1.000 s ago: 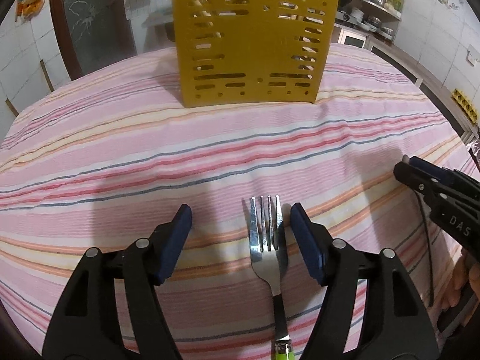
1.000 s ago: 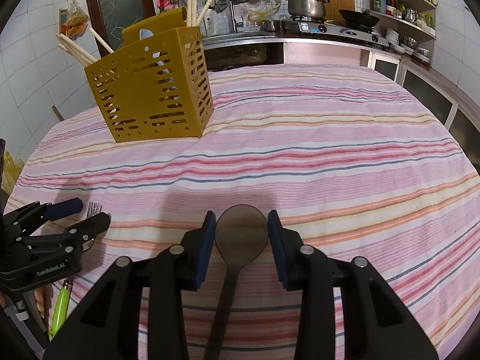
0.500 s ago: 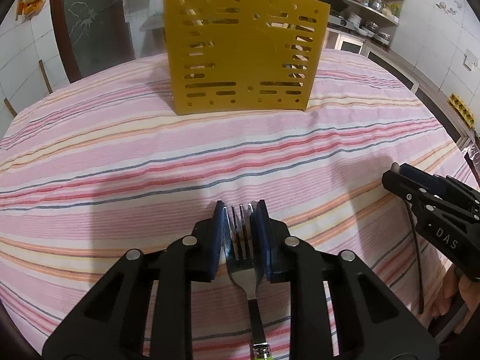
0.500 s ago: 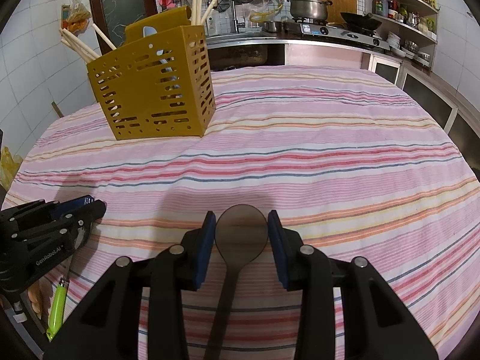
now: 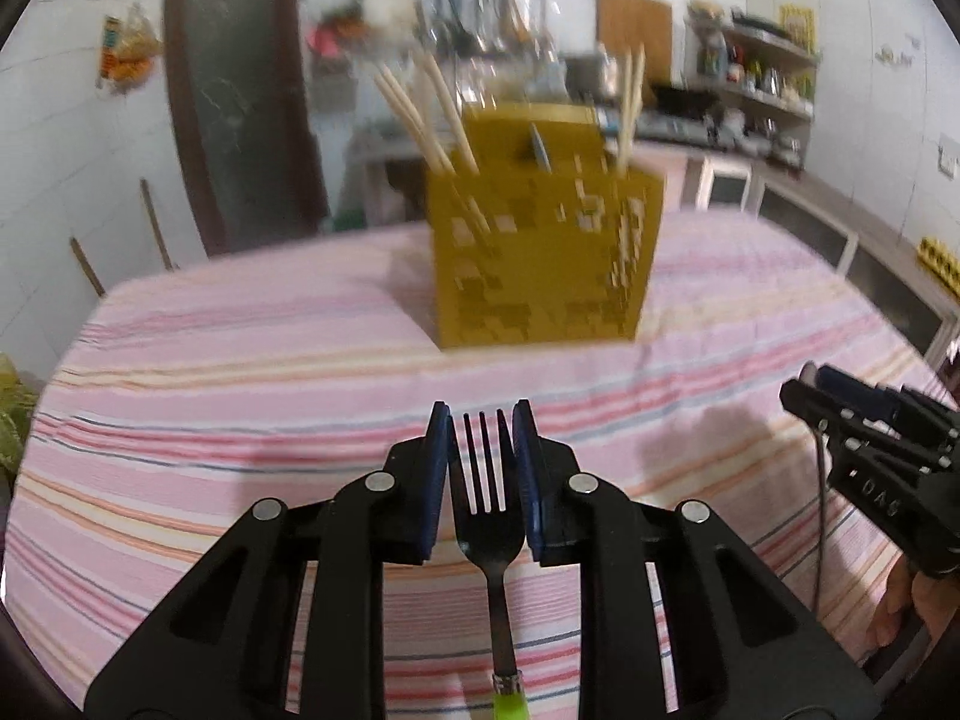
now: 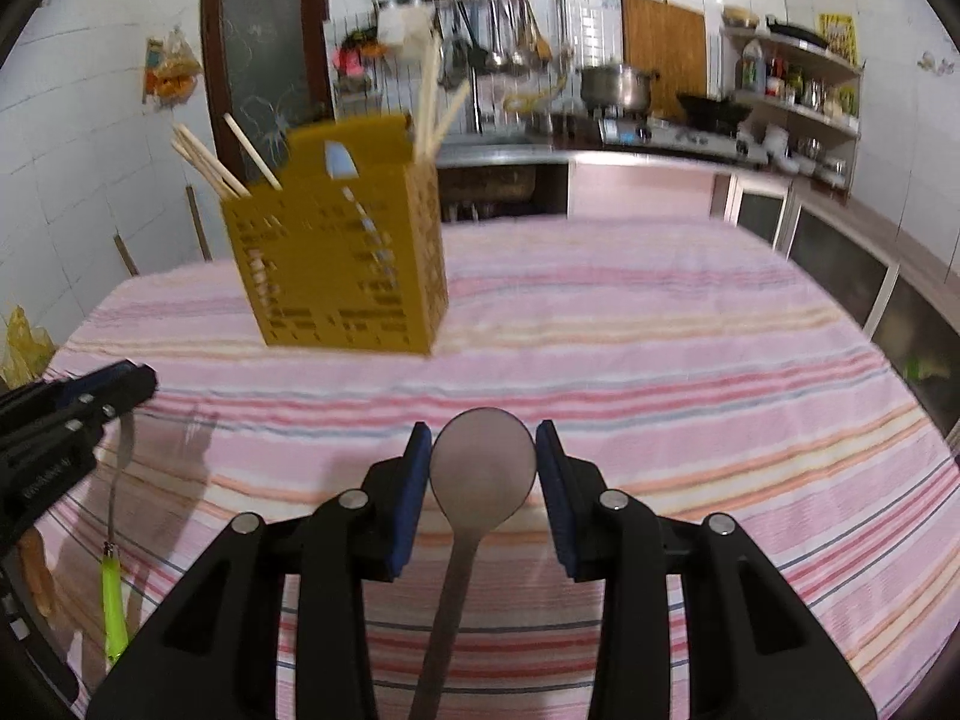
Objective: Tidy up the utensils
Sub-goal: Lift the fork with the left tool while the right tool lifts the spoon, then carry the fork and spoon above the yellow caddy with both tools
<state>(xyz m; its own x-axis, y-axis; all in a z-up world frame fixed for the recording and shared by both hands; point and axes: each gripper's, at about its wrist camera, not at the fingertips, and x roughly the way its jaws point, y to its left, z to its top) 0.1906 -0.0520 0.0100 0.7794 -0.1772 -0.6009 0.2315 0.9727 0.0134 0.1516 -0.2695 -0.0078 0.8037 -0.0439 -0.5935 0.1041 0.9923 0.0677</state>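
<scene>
Fork [image 5: 485,498] clamped in left tongs [image 5: 480,468], blue pads pressing both edges of the head, tines pointing far toward the caddy, green handle [image 5: 509,705] trailing near. In the right wrist view the fork hangs clear of the cloth, casting a shadow on it. Spoon [image 6: 482,468] clamped in right tongs [image 6: 483,480], bowl between the pads, handle running back to the near edge.

Yellow slotted caddy [image 5: 543,252] stands upright on the worktop [image 5: 240,360], far centre, well apart from both tongs. It holds wooden chopsticks [image 5: 420,114] leaning left and more upright on the right, plus a blue-grey utensil tip [image 6: 339,159] poking up in the middle. Which compartment each sits in: cannot tell, view blurred.

Pink striped cloth covers the worktop; nothing lies between the tongs and the caddy. Right tongs show at the right edge of the left view, just beside.

Beyond the worktop: dark door [image 6: 264,72] far left, hanging ladles [image 6: 498,30], pot [image 6: 615,87] on stove, shelf with jars [image 6: 792,84] far right.
</scene>
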